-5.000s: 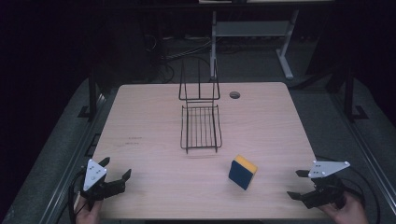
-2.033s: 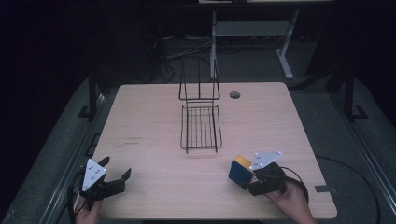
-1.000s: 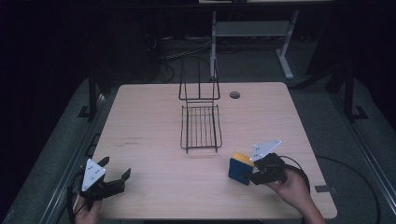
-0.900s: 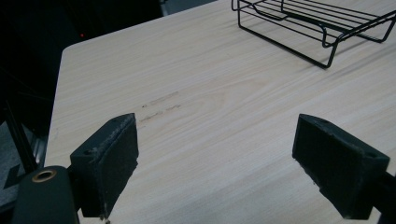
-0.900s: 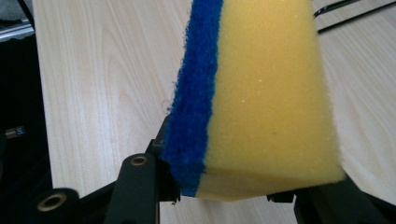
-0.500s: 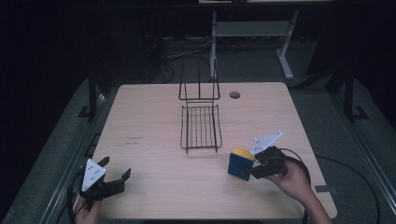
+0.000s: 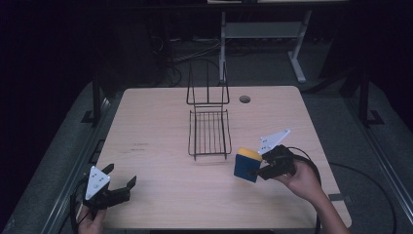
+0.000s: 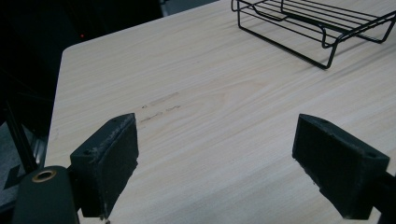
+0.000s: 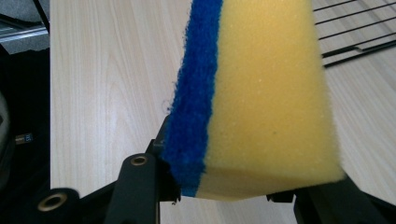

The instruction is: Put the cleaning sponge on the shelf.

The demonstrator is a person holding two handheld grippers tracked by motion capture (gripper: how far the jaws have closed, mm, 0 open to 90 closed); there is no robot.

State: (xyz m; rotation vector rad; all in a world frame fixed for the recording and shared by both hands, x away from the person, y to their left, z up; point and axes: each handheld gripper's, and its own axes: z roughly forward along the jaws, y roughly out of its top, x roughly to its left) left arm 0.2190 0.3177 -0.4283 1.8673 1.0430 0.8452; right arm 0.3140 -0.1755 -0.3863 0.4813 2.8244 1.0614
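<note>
Now that my right gripper has its jaws clamped on the sponge, I judge the pickup done; what seems left is carrying it to the wire rack and setting it down there. Seen from above, the sponge sits at the tip of my right gripper, just off the table, near the rack's front right corner but apart from it. Along my jaws, the sponge stands on edge, blue scrub side against one pad, yellow foam against the other. My left gripper rests wide open and holds nothing, near the table's front left corner.
</note>
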